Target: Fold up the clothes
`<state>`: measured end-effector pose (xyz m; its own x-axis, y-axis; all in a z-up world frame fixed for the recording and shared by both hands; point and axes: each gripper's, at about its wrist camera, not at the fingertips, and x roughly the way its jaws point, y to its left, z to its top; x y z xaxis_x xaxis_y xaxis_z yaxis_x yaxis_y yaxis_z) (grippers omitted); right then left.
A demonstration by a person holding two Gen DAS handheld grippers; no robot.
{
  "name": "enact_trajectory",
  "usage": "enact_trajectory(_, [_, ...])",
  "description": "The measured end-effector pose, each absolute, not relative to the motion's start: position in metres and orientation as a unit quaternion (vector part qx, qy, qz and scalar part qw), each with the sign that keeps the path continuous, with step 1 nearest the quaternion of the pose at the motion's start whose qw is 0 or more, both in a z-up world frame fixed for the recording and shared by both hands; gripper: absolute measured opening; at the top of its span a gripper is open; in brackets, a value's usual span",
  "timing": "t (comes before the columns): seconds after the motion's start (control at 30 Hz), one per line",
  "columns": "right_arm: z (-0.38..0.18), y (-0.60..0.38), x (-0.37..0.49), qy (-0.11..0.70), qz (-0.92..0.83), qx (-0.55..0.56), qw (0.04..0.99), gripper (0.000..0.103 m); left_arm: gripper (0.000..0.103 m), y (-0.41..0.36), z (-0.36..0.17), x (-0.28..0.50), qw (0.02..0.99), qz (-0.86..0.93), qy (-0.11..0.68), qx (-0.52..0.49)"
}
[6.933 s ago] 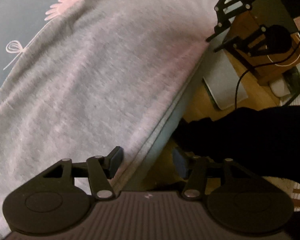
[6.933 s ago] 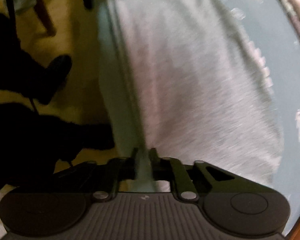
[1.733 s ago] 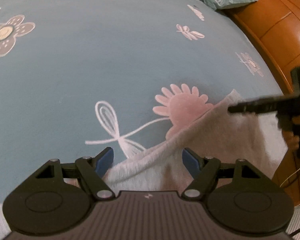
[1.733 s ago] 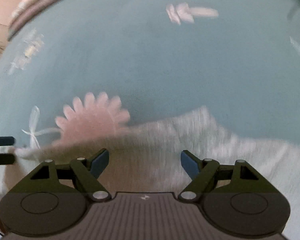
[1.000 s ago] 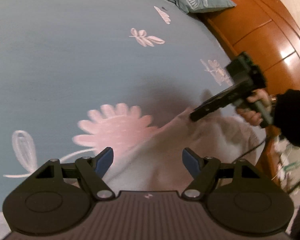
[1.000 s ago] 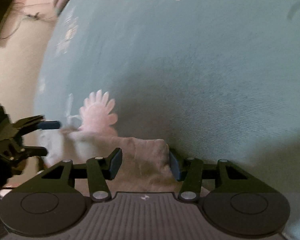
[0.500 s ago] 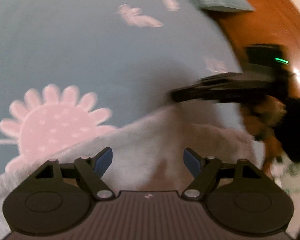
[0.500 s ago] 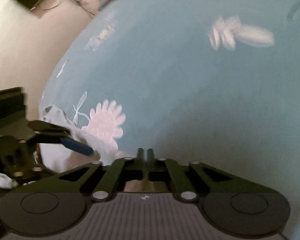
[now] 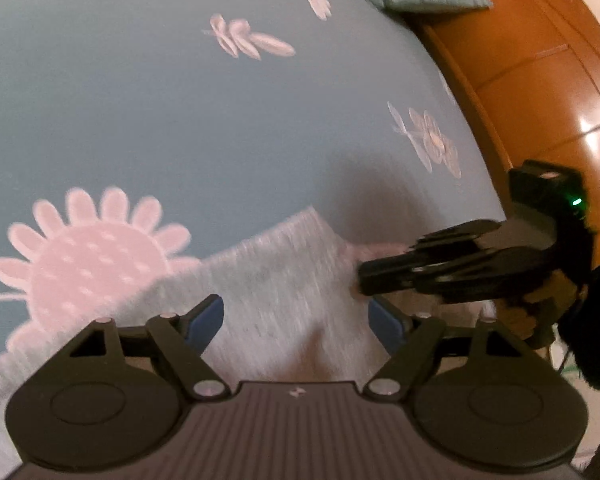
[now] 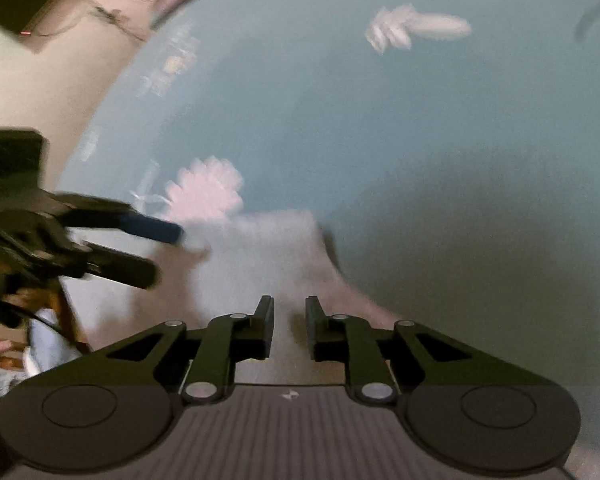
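A blue flower-print bedsheet (image 9: 180,120) meets an orange wooden headboard (image 9: 540,60).

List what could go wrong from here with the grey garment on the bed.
1. The right claw has just been opening, and its pads no longer press the grey garment; the folded corner could spring back or land crooked.
2. The left claw hangs open above the cloth close to the right one; the two could bump.
3. The garment's right edge lies near the side of the bed, so a tug could slide it off.
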<state>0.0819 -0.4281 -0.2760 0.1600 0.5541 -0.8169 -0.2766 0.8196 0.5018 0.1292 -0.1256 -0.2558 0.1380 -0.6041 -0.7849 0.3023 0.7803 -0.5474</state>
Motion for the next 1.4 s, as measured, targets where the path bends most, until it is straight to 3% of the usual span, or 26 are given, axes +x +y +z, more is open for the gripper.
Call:
enact_trajectory(0.13, [-0.278, -0.433, 0.049, 0.584, 0.220, 0.137, 0.769, 0.024, 0.079, -0.141, -0.250, 0.115, 0.744, -0.318, 0.581, -0.083])
enact_trajectory(0.2, [-0.265, -0.434, 0.033, 0.571, 0.201, 0.149, 0.782, 0.037, 0.079, -0.149, -0.245, 0.108, 0.744, -0.332, 0.577, -0.053])
enact_trajectory(0.23, [-0.258, -0.435, 0.024, 0.562, 0.192, 0.155, 0.789, 0.050, 0.079, -0.153, -0.243, 0.105, 0.743, -0.340, 0.575, -0.039])
enact_trajectory(0.27, [-0.256, -0.435, 0.017, 0.561, 0.180, 0.161, 0.792, 0.054, 0.079, -0.156, -0.242, 0.102, 0.739, -0.349, 0.576, -0.029])
enact_trajectory(0.43, [-0.261, -0.429, -0.021, 0.567, 0.095, 0.172, 0.800, 0.054, 0.079, -0.167, -0.242, 0.083, 0.721, -0.386, 0.575, 0.013])
enact_trajectory(0.6, [-0.275, -0.409, -0.044, 0.545, 0.022, 0.158, 0.823, 0.075, 0.081, -0.154, -0.268, 0.071, 0.697, -0.396, 0.598, 0.015])
enact_trajectory(0.63, [-0.277, -0.405, -0.046, 0.535, 0.018, 0.165, 0.828, 0.087, 0.081, -0.151, -0.274, 0.069, 0.693, -0.394, 0.603, 0.014])
enact_trajectory(0.73, [-0.280, -0.395, -0.050, 0.517, -0.004, 0.174, 0.838, 0.101, 0.089, -0.137, -0.283, 0.069, 0.691, -0.408, 0.596, -0.018])
enact_trajectory(0.87, [-0.284, -0.392, -0.055, 0.481, -0.039, 0.197, 0.853, 0.103, 0.101, -0.128, -0.289, 0.079, 0.679, -0.415, 0.601, -0.074])
enact_trajectory(1.1, [-0.279, -0.424, -0.074, 0.418, -0.081, 0.335, 0.840, 0.103, 0.102, -0.144, -0.287, 0.077, 0.674, -0.431, 0.599, -0.037])
enact_trajectory(1.27, [-0.243, -0.435, -0.093, 0.331, -0.196, 0.256, 0.887, 0.103, 0.102, -0.161, -0.286, 0.077, 0.664, -0.429, 0.612, 0.012])
enact_trajectory(1.4, [-0.267, -0.455, -0.096, 0.338, -0.211, 0.282, 0.873, 0.103, 0.102, -0.165, -0.288, 0.087, 0.654, -0.408, 0.637, -0.002])
